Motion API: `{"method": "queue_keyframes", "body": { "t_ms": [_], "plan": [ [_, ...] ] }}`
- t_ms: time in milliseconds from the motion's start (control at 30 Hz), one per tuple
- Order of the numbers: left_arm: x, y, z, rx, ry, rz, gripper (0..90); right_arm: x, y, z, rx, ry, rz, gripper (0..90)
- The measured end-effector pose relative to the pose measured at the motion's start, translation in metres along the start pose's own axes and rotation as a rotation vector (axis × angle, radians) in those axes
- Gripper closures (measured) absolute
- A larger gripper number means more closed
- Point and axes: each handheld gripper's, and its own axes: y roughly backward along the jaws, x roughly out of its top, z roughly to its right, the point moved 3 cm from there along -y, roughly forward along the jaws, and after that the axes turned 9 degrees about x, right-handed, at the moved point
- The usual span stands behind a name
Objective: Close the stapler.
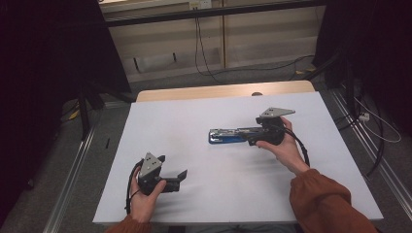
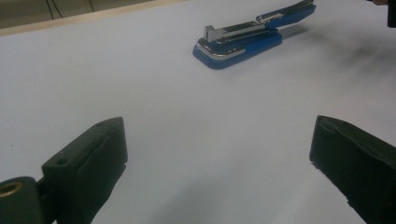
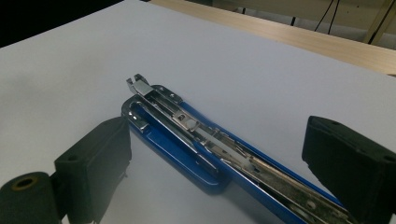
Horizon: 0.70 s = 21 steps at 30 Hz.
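Straddling blue stapler [image 3: 210, 149] at mid-table [image 1: 194, 121] w/ right gripper [image 3: 215, 154], jaws wide, nothing held | left gripper [image 1: 177, 177] released, well apart, near front edge | tip: center jaws on stapler body, squeeze evenly, avoid loose top arm.

Left hand [image 1: 145, 194] grips the left gripper [image 1: 180, 177] low and near, jaws spread wide apart. Right hand [image 1: 284, 145] reaches farther forward with the right gripper [image 1: 233, 136], jaws open wide too, pointing left.
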Motion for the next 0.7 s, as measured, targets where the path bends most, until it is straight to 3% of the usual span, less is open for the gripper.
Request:
{"method": "queue_keyframes", "body": {
  "t_ms": [367,500,700],
  "plan": [
    [-0.001,-0.001,-0.003,0.004,0.025,-0.001,4.3,-0.008,0.018,0.004,-0.033,-0.017,0.027,5.0],
    [-0.001,-0.001,-0.003,0.000,0.016,-0.001,4.3,-0.013,0.025,0.003,-0.046,-0.022,0.037,5.0],
    [0.003,-0.002,0.000,-0.001,0.030,0.012,4.3,-0.021,0.036,0.002,-0.055,-0.009,0.041,5.8]
  ]
}}
